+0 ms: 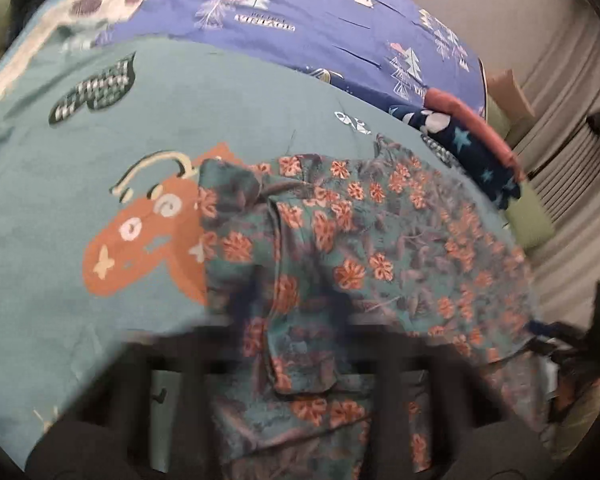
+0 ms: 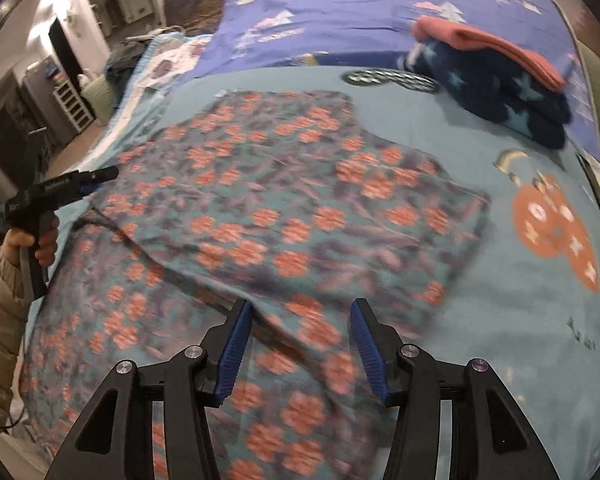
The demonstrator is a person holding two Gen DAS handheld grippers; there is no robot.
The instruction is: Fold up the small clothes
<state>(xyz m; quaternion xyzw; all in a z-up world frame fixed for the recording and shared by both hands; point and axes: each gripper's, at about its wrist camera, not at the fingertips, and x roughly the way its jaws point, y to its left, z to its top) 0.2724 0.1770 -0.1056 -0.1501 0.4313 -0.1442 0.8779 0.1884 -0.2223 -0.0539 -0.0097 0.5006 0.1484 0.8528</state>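
A teal garment with orange flowers (image 2: 268, 216) lies spread on the teal bedsheet (image 2: 440, 112), partly folded over itself. It also shows in the left wrist view (image 1: 360, 248). My right gripper (image 2: 300, 312) is open and empty, its blue pads just above the garment's near edge. My left gripper (image 2: 108, 174) shows in the right wrist view at the garment's far left edge, jaws close together; whether it pinches cloth is unclear. In the left wrist view its fingers (image 1: 172, 380) are a dark motion blur with the garment (image 1: 300, 360) draped between them.
A folded stack, a dark blue star-print garment (image 2: 500, 92) with a salmon one (image 2: 496, 48) on top, sits at the sheet's far right. A purple tree-print sheet (image 2: 360, 0) covers the far side. A curtain (image 1: 572, 80) hangs beyond the bed. Room furniture (image 2: 68, 96) lies far left.
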